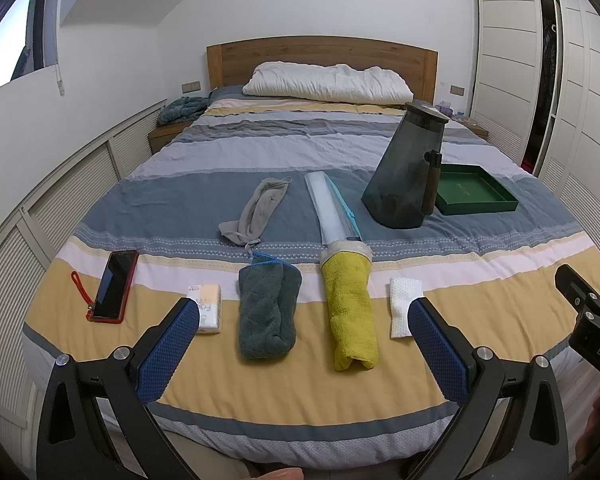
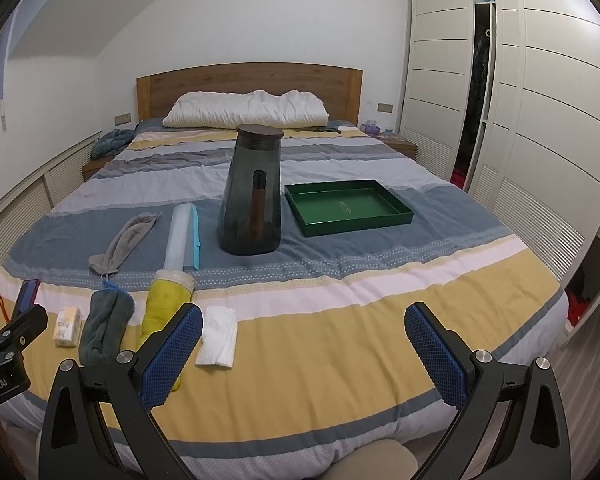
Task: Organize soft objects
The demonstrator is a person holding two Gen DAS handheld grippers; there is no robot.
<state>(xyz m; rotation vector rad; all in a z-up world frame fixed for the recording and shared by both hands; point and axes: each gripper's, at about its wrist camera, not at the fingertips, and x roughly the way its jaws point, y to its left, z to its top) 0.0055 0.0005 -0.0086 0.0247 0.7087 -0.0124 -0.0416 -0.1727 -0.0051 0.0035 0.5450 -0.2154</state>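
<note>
Left wrist view puts the soft things right ahead of your left gripper [image 1: 302, 322], whose jaws stand spread wide and hold nothing. Between the fingers and just beyond them lie the dark teal towel [image 1: 269, 312] and the yellow towel [image 1: 350, 314], side by side but apart. Past the teal one rests the grey cloth [image 1: 256, 210], and beside your right fingertip sits the white folded cloth [image 1: 404, 306]. That makes four loose soft pieces: two rolled towels, one grey cloth, one white cloth.

Your right gripper [image 2: 302, 336] is also released and empty, with bare bedspread [image 2: 320, 344] between its fingers; the white cloth lies just outside its left finger. Farther ahead and slightly right waits the single green tray [image 2: 406, 212], empty, which is probably where the soft things belong.

Watch the yellow towel: its far end seems tucked into the mouth of the clear tube [image 1: 332, 210], so a pull may drag the tube along. One dark pitcher [image 2: 252, 196] stands upright on the soft bedding between the towels and the tray; a swinging arm or a tug on the cover could tip it. By your left finger lie one tissue pack [image 1: 209, 308] and, further left, one red phone [image 1: 114, 286]; neither is cloth, so a careless closing could catch the pack instead of a towel.
</note>
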